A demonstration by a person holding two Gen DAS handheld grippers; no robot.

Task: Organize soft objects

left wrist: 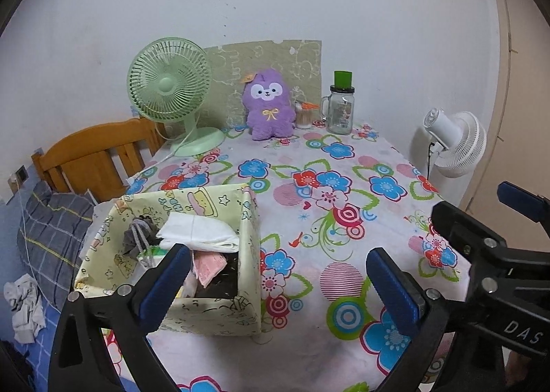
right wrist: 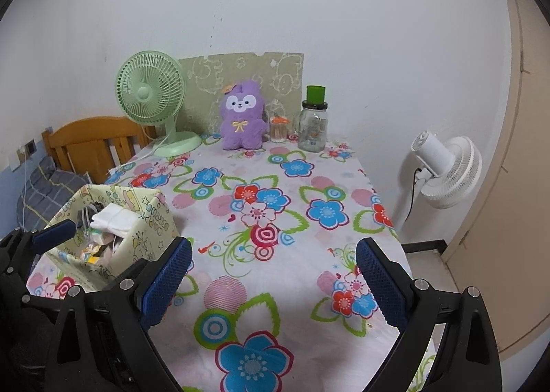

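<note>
While both tongs hover empty above the flower-print counter (right wrist: pixel 261 185), the task's soft objects sit packed in an open fabric box (left wrist: pixel 245 244) near the counter's front left corner. This box is pale yellow with cartoon prints and its walls sag slightly. Inside it, a folded white cloth (left wrist: pixel 197 232) lies on top, a grey bundle (left wrist: pixel 139 235) sits to its left, and a pink cloth (left wrist: pixel 208 266) shows below the white one. A purple plush toy (left wrist: pixel 270 105) stands upright at the counter's far edge, well apart from the box, between a green desk fan (left wrist: pixel 170 91) and a glass jar (left wrist: pixel 340 110) with a green cap.

The left tongs (left wrist: pixel 278 283) are spread wide, holding nothing; their left finger overlaps the box's front edge in view, their right finger is over bare cloth. The right tongs (right wrist: pixel 275 275) are likewise spread wide and empty, low over the counter to the right of the box, both pointing toward the far wall

A white fan (right wrist: pixel 447 168) stands off the counter's right side
</note>
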